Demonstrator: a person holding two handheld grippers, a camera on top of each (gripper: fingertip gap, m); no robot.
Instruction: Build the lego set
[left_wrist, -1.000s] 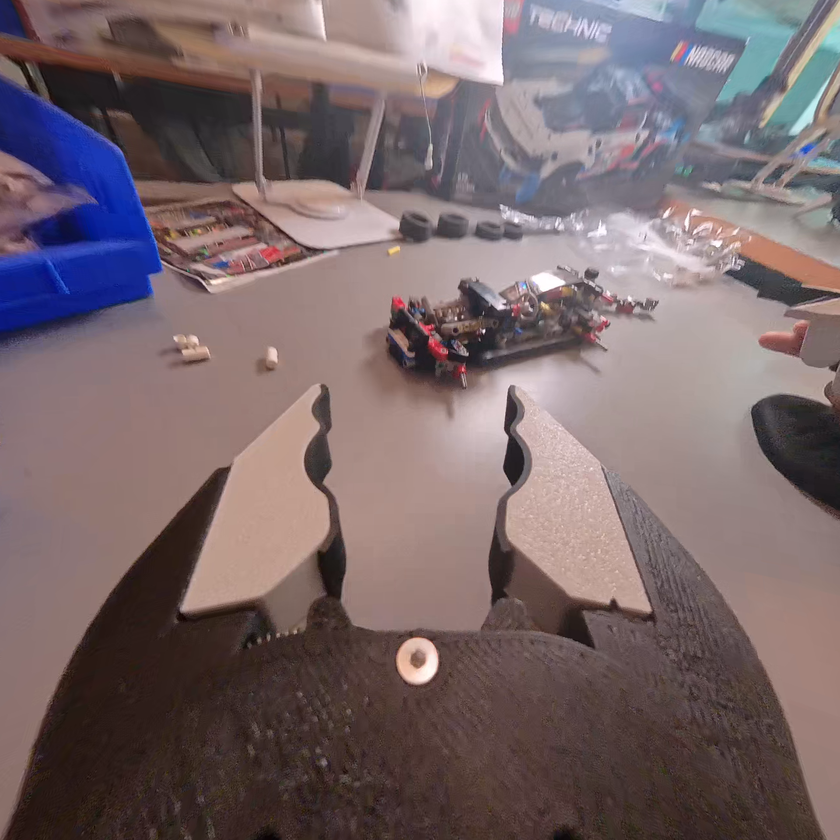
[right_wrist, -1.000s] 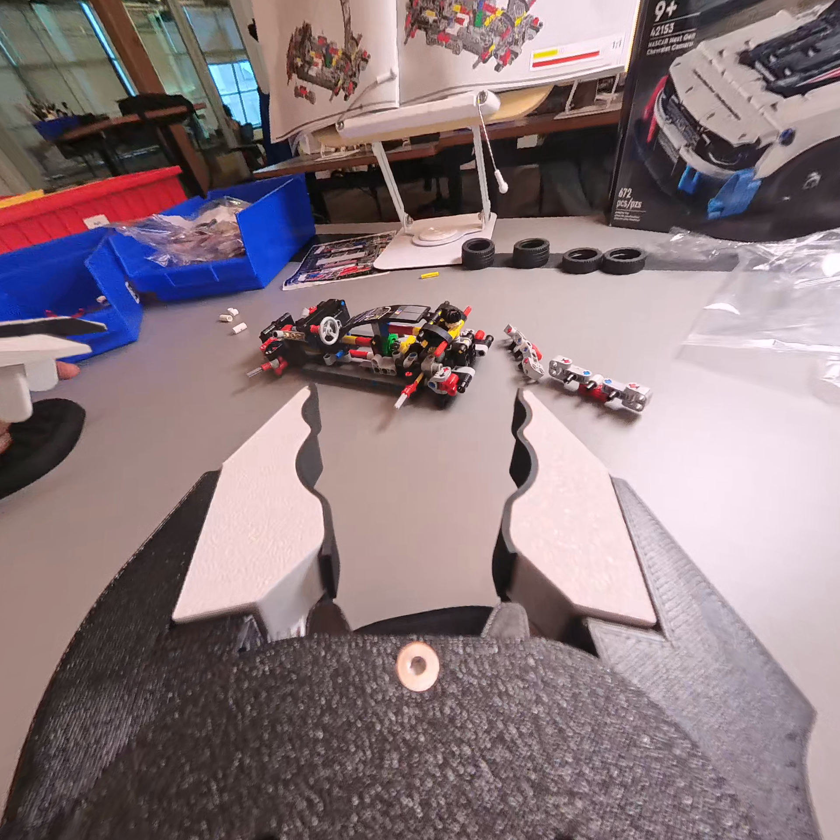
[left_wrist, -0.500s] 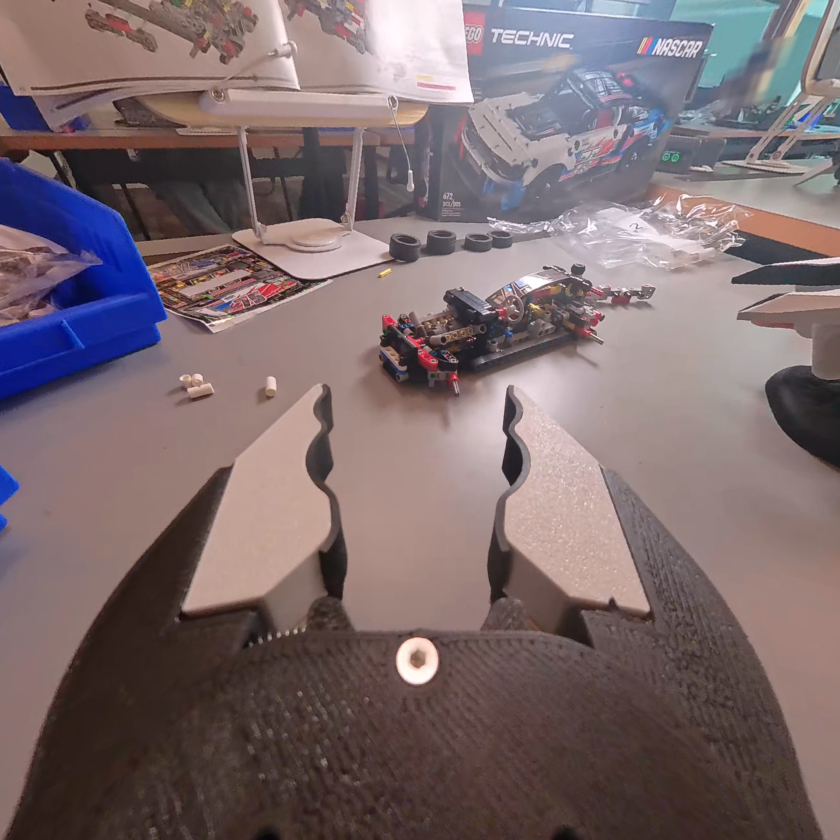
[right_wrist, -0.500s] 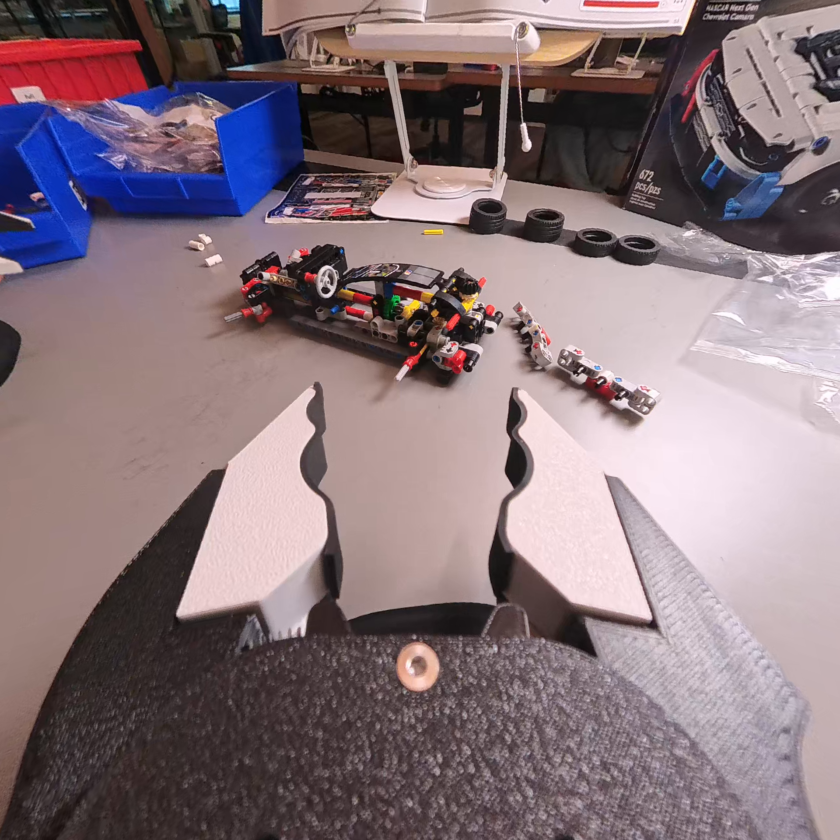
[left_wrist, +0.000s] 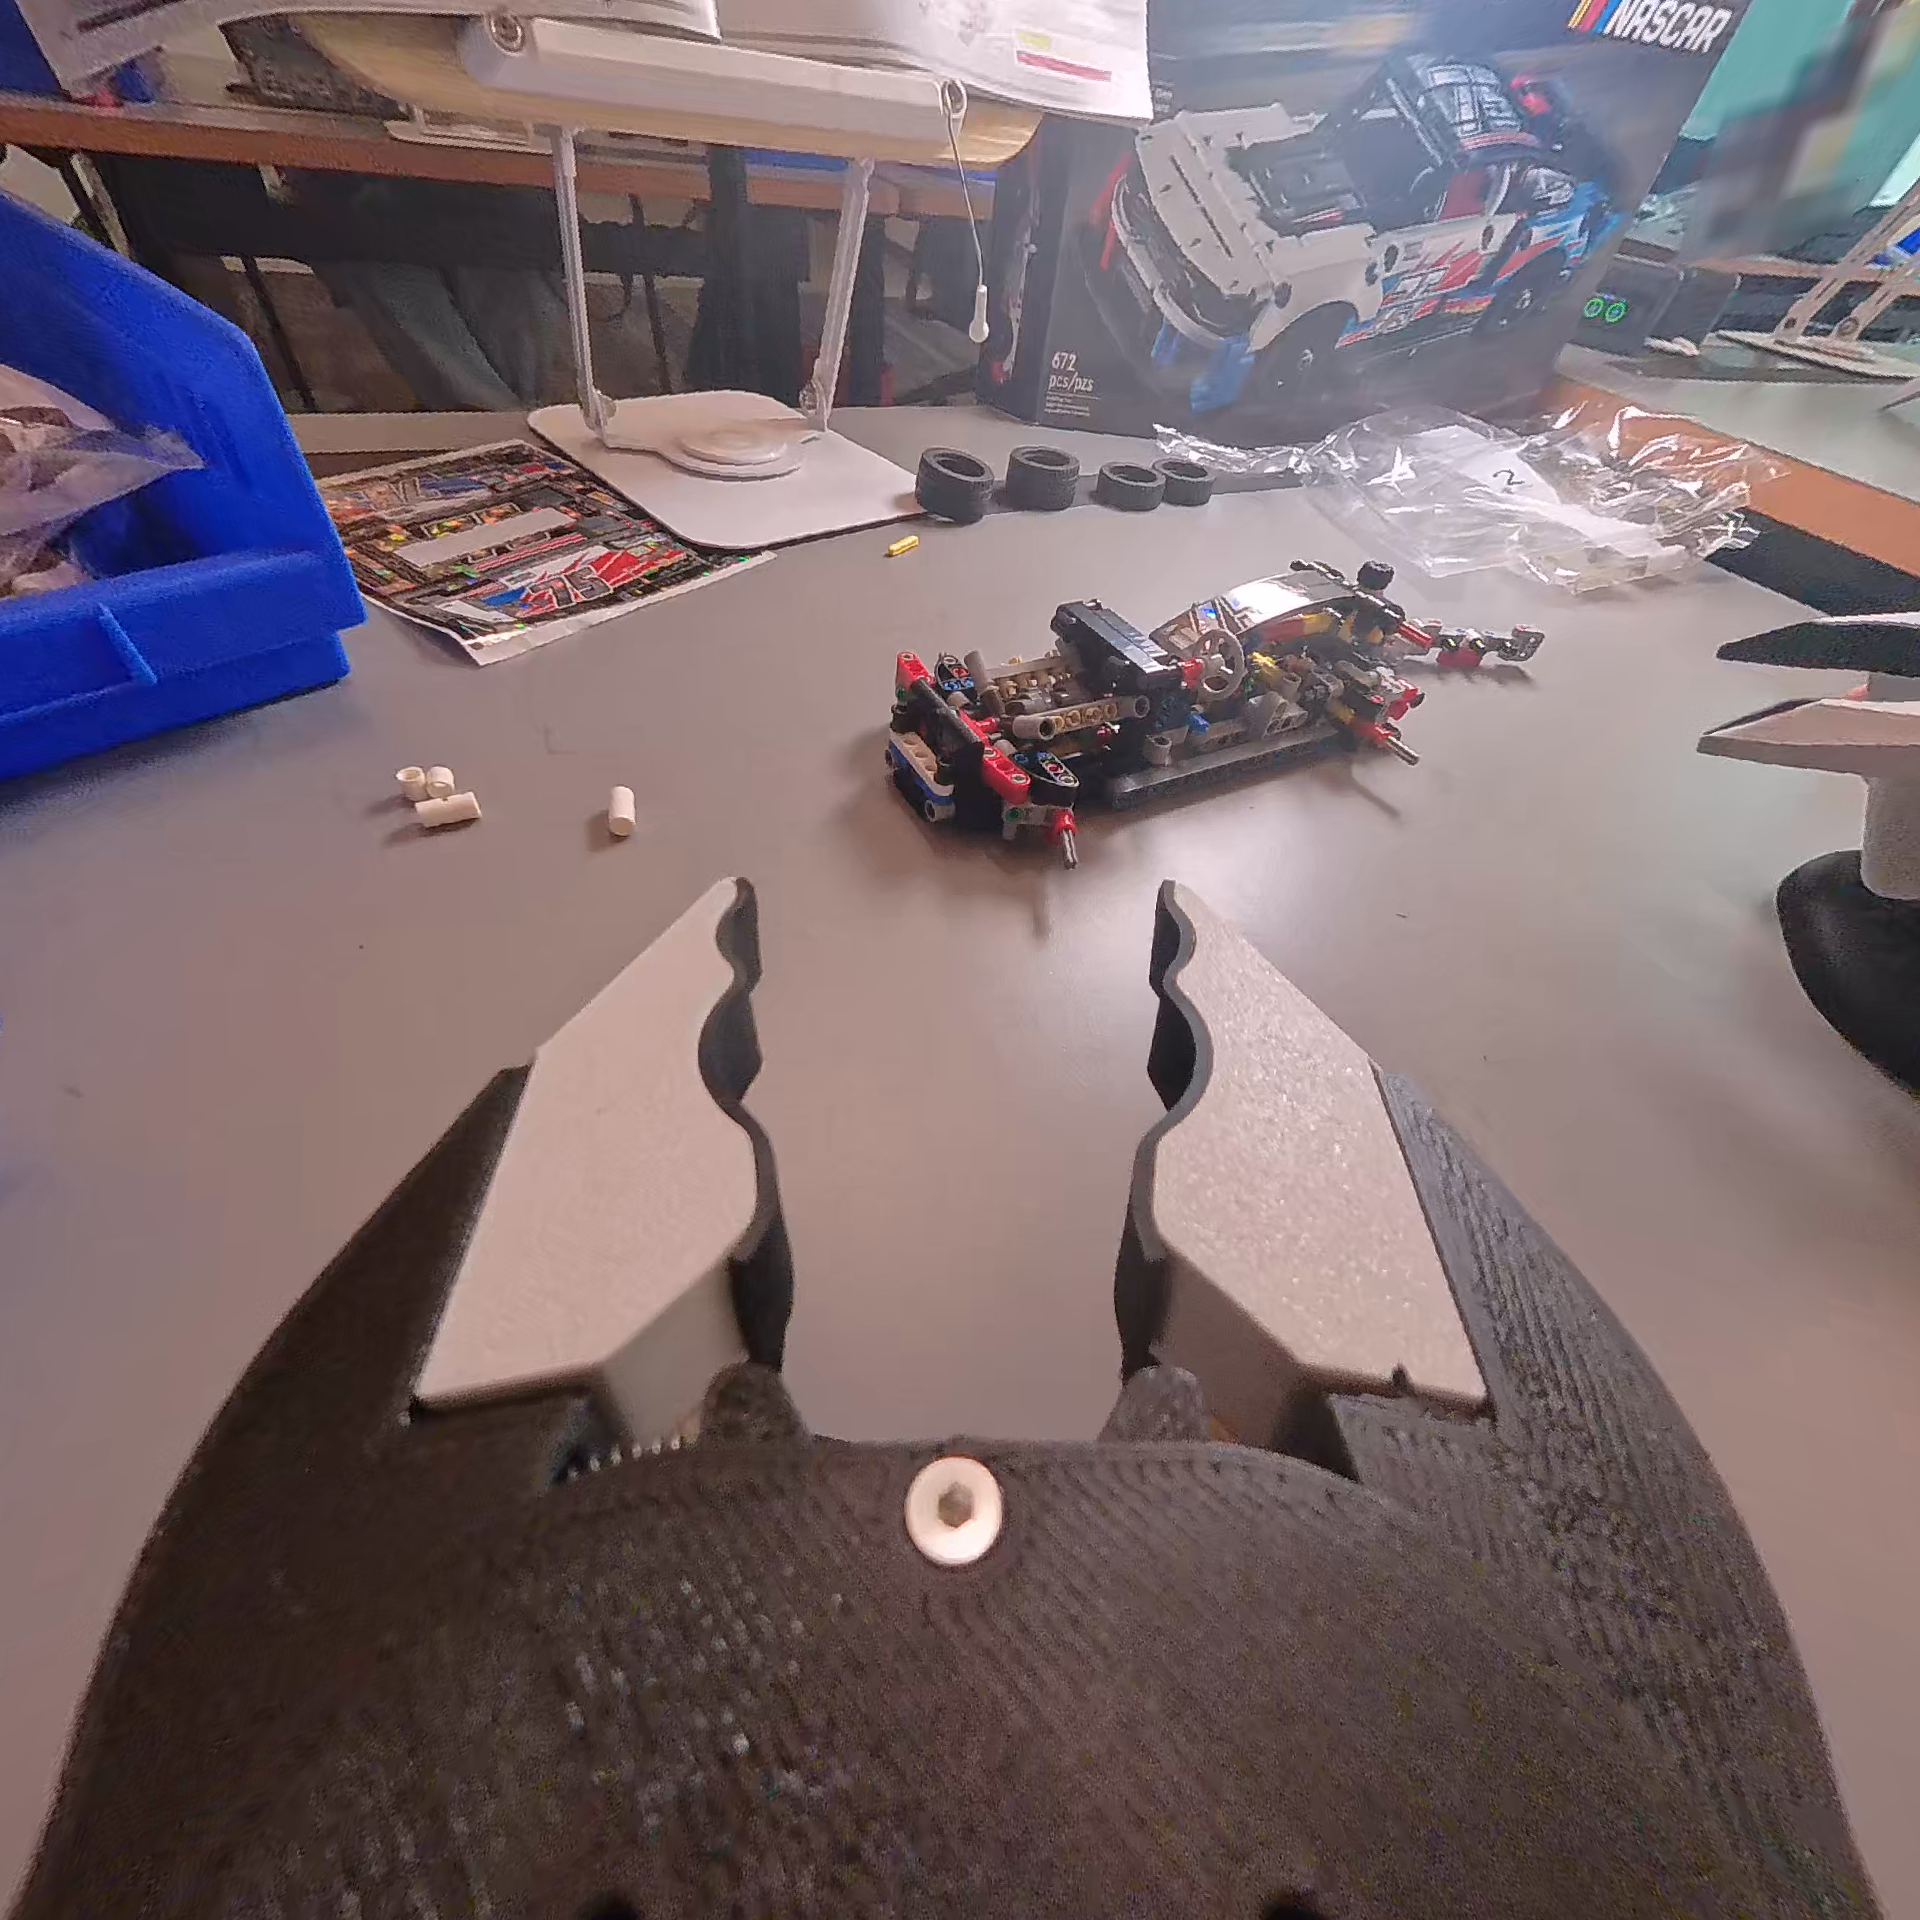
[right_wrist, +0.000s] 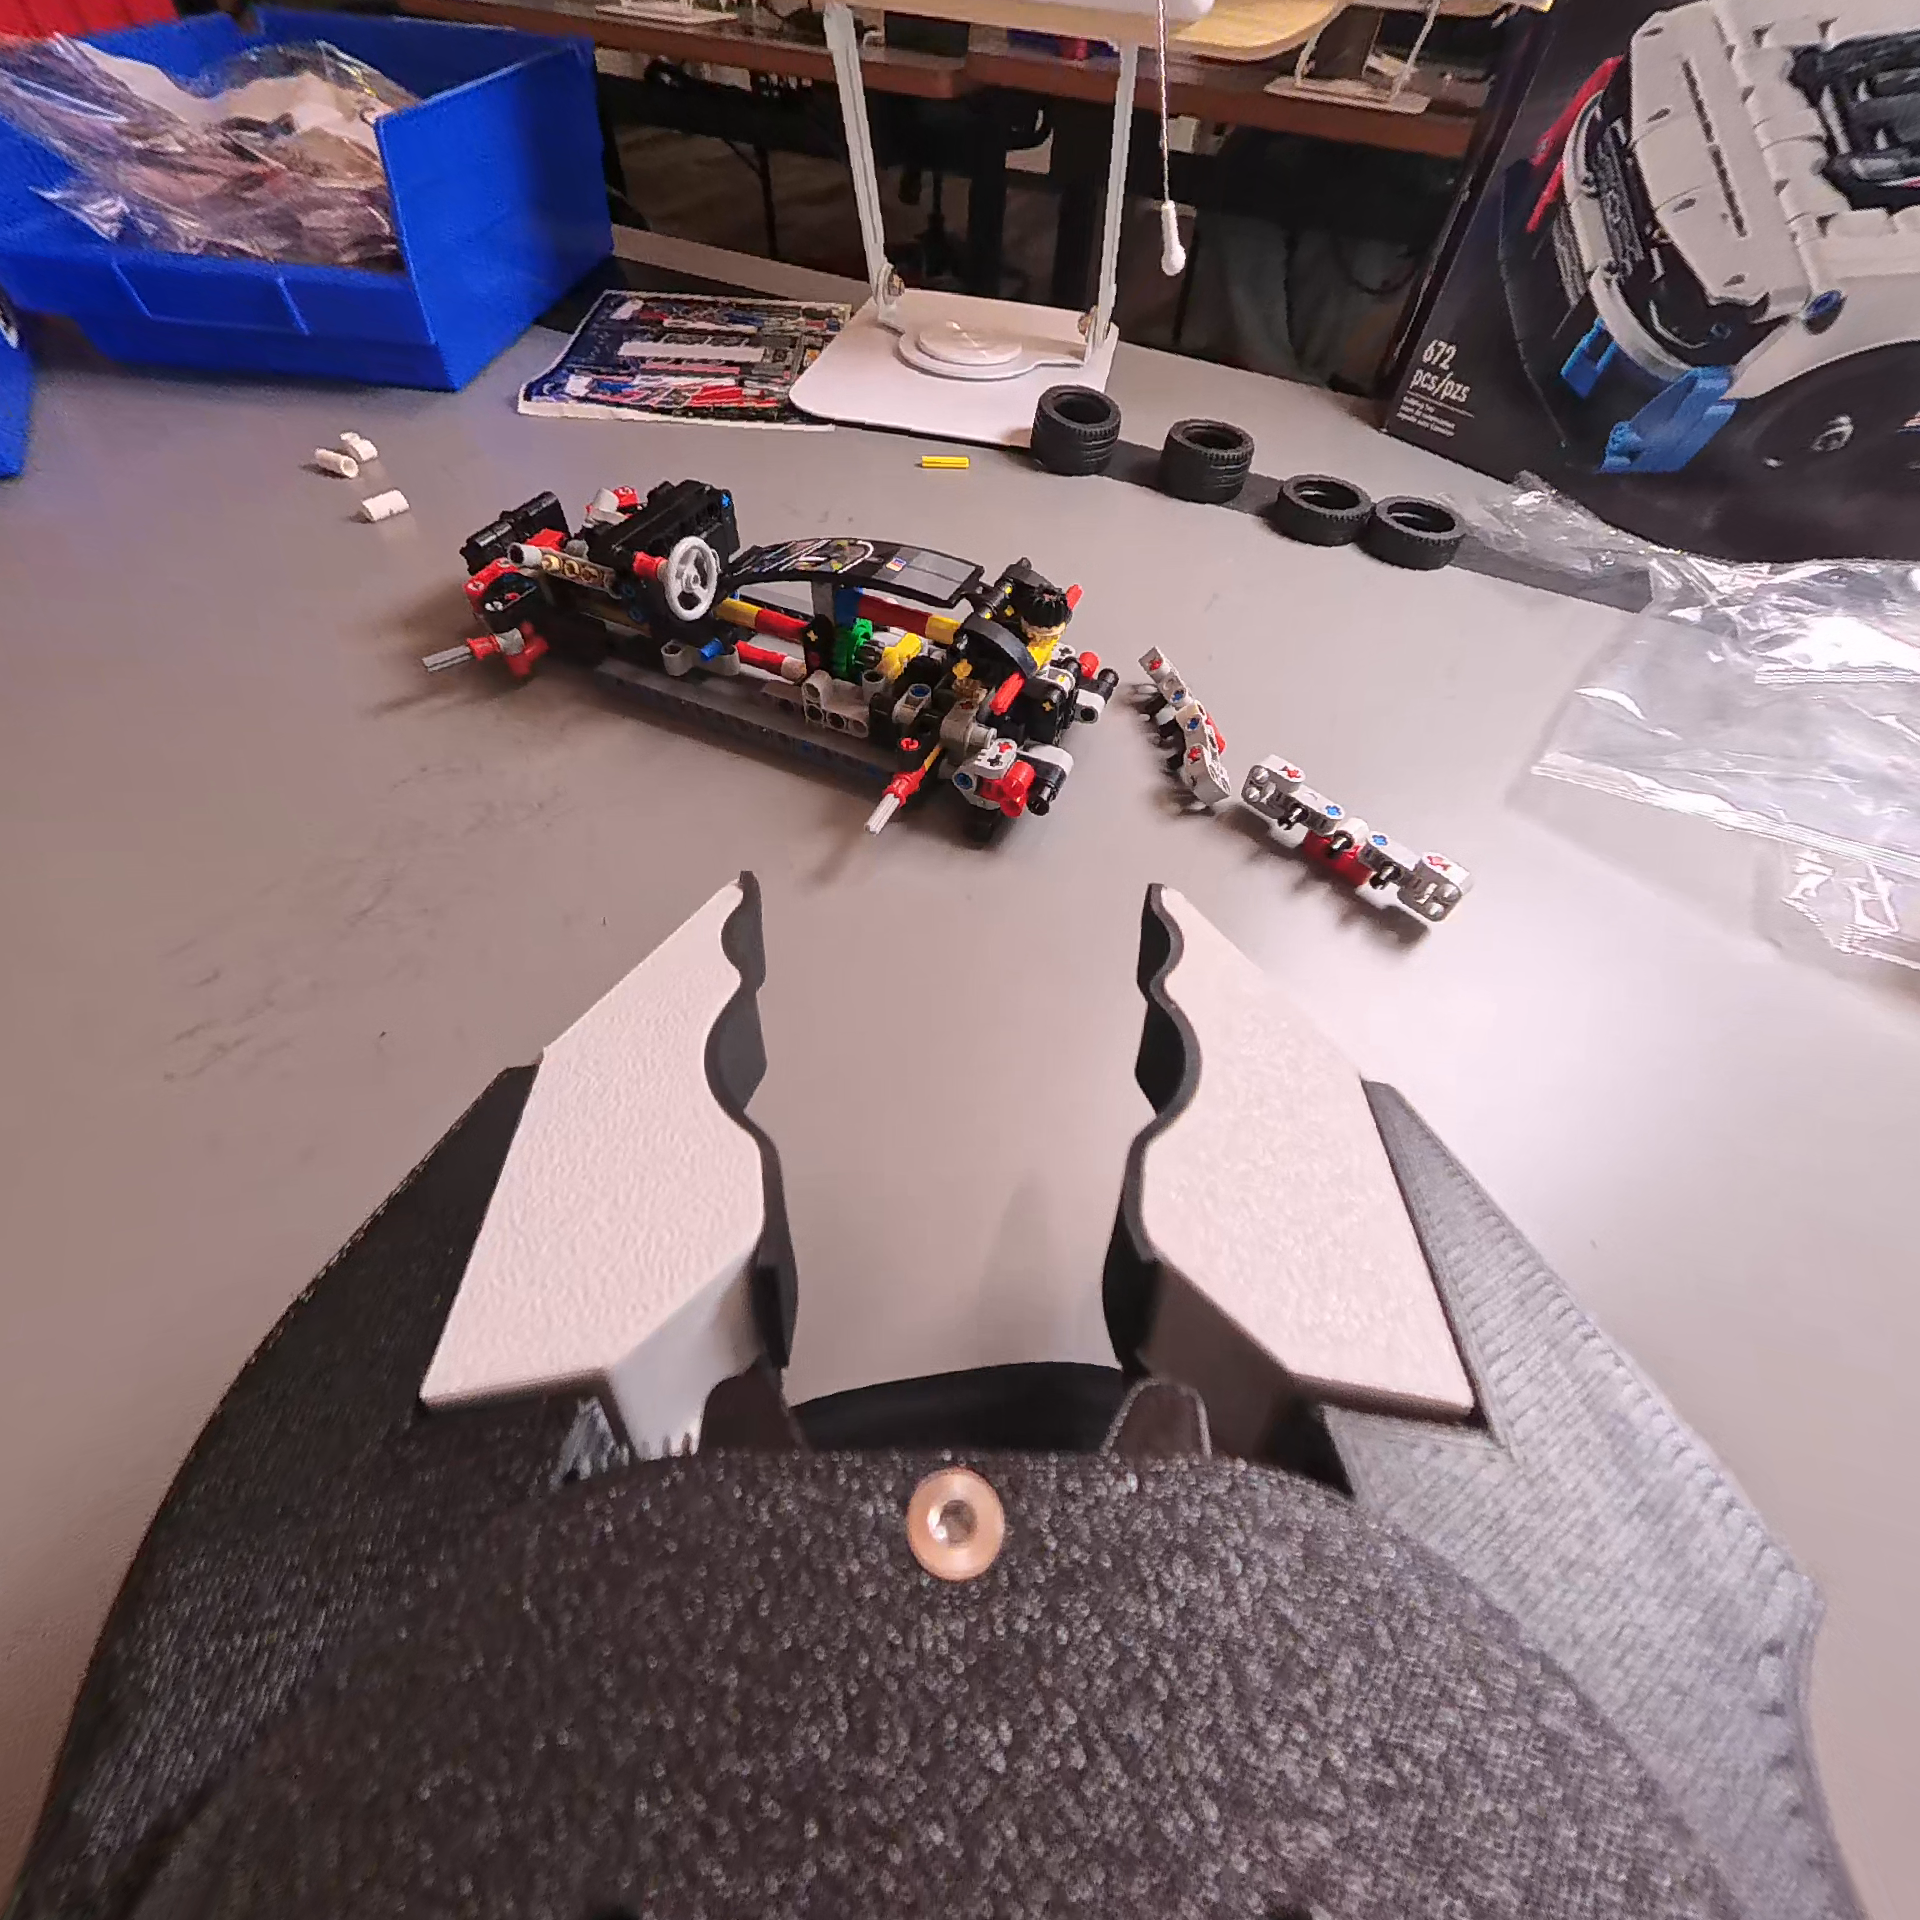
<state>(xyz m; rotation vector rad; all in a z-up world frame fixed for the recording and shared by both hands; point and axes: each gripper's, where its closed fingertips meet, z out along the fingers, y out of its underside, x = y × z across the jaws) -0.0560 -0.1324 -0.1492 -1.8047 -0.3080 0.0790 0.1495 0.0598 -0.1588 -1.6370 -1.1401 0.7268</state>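
A partly built lego car chassis lies on the grey table; it also shows in the right wrist view. Two small white-and-red sub-assemblies lie just right of it. My left gripper is open and empty, above the table short of the chassis. My right gripper is open and empty, short of the chassis's near end. The right gripper also shows at the right edge of the left wrist view. Several small white pieces lie to the left. Several black tyres stand in a row behind.
A blue bin with plastic bags stands at the back left. A sticker sheet and a white stand holding the instruction booklet are behind the chassis. The set's box and clear bags are at the right. A yellow pin lies near the tyres.
Both grippers have moved closer to the chassis and tilted down toward the table. Both stay open and empty. The chassis and parts have not moved.
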